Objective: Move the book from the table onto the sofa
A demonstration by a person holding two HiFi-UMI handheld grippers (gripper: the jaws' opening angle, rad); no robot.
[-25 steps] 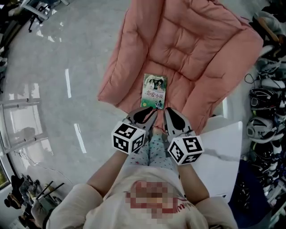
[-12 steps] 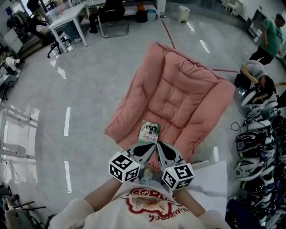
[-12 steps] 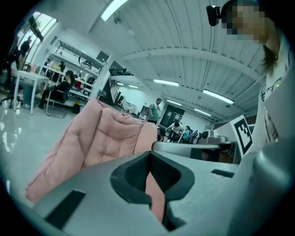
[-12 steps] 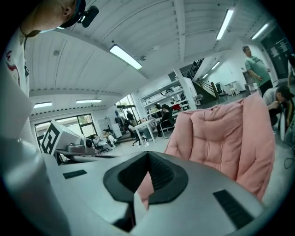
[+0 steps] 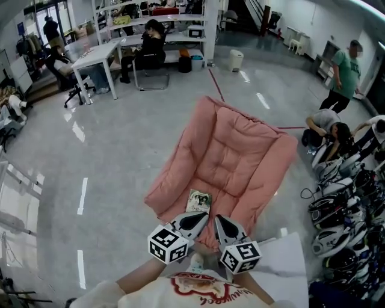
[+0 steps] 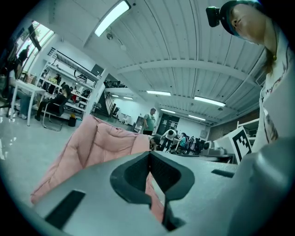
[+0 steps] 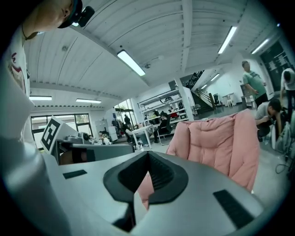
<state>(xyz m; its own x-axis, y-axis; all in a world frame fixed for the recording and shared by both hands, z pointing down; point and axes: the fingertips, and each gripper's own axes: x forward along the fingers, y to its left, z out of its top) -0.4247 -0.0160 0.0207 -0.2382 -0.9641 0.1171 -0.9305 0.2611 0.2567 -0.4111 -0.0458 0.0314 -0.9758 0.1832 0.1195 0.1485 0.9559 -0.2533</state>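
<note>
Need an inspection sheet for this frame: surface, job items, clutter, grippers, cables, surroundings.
Surface: white table, only a corner in view at lower right; the book is not on that part.
Job's things: book lies flat on the seat of the pink sofa, near the front edge.
Clutter: dark gear in a row along the right side; too small to identify.
Grippers: left gripper and right gripper both shut, nothing between the jaws, side by side, apart from the book.
Cables: dark cable on the floor right of the sofa.
Surroundings: glossy grey floor; seated people at a desk and shelves beyond; a standing person at right.
</note>
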